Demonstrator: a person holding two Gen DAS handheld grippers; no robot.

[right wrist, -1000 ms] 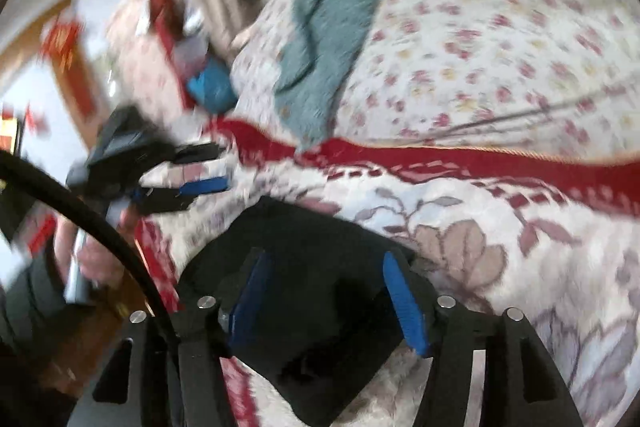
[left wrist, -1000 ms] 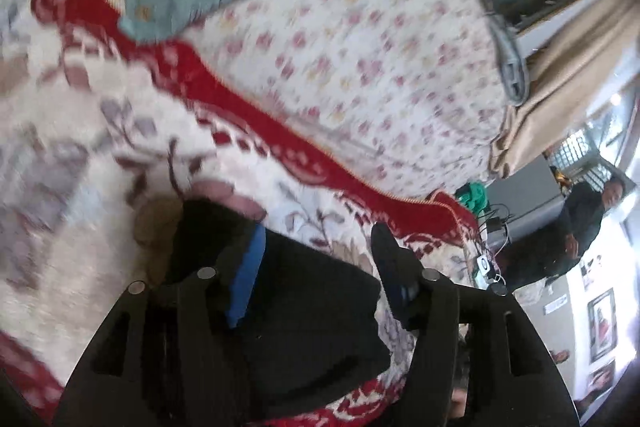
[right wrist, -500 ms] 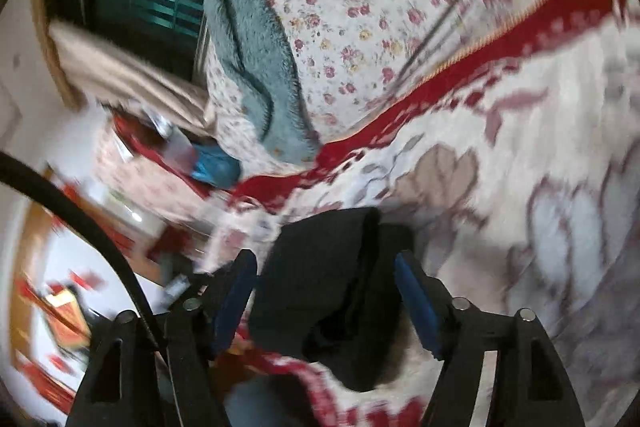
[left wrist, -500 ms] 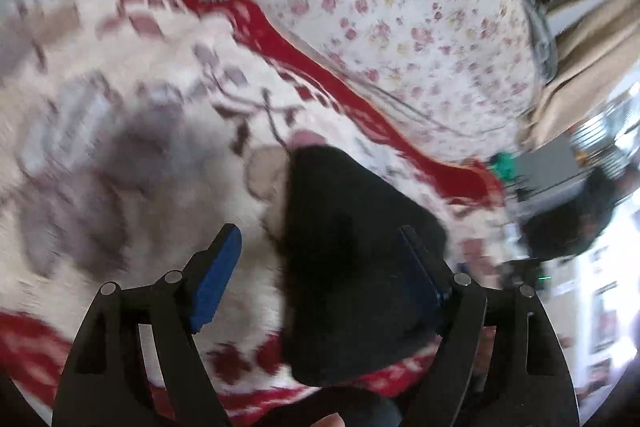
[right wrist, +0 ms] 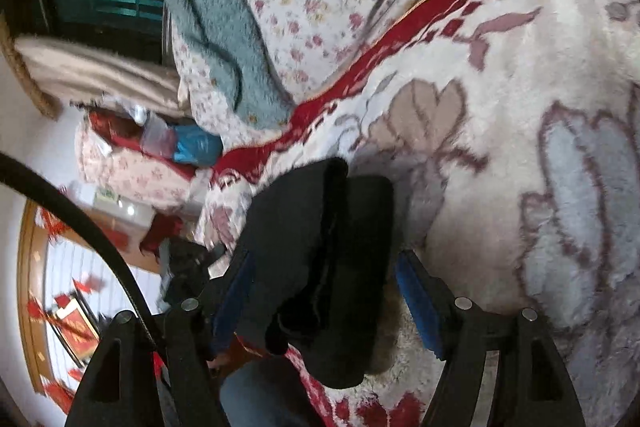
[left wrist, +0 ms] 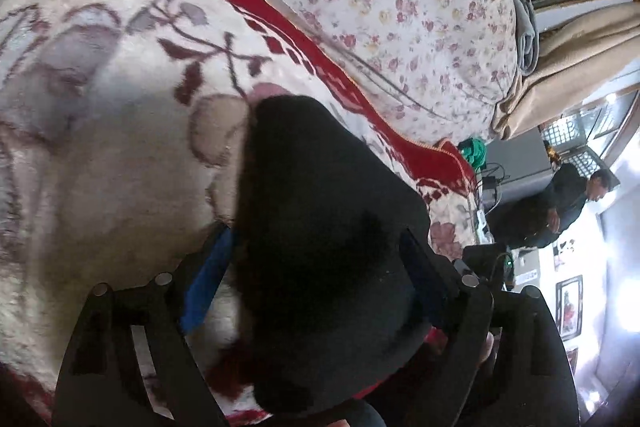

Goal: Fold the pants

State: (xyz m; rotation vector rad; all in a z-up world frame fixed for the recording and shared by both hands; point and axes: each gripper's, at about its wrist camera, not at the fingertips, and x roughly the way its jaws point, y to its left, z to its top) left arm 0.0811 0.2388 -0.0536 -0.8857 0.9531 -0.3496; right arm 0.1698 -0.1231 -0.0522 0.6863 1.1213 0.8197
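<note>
Evidently the fold is made: the black fleece pants (left wrist: 320, 239) lie as a compact bundle on the cream floral plush blanket (left wrist: 100, 155) of the bed. Both the left gripper (left wrist: 316, 279) and right gripper (right wrist: 324, 291) have just been opening, fingers straddling the bundle unpressed. Next, withdraw both cleanly without snagging fabric.

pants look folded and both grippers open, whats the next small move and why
Probably draw both grippers straight back. The black pants lie in a folded bundle on the floral blanket, and the left gripper and right gripper have just been opening, fingers straddling the fabric without pinching.
</note>
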